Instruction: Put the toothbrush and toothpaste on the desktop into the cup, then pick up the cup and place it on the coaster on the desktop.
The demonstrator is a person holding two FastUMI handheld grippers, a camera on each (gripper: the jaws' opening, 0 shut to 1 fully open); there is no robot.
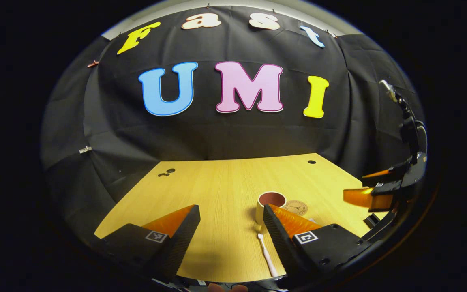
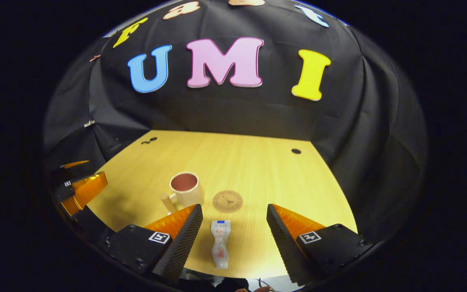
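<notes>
1. In the left gripper view, the left gripper hung above the wooden tabletop with its fingers spread wide and nothing held between them.
2. The toothbrush lay flat on the tabletop in that view, just inside the right-hand finger, its head end pointing toward the cup.
3. The cup stood upright and empty, its lower part partly hidden behind the tip of that same finger.
4. The round coaster lay flat just beside the cup, on its right in that view; whether the two touched could not be told.
5. At the right edge of the left gripper view the right gripper showed farther off, raised above the tabletop.
6. In the right gripper view, the right gripper also hovered over the tabletop with fingers set wide apart, gripping nothing.
7. The toothpaste lay flat on the tabletop between those fingers, touching neither, its cap end pointing toward the coaster.
8. The cup stood upright to the left of the coaster, near but apart from it, its handle turned toward the camera and close to the left-hand finger's tip.
9. The left gripper showed at the left edge of the right gripper view, well apart from the cup.
10. A dark hole marked the tabletop near its far right corner.
</notes>
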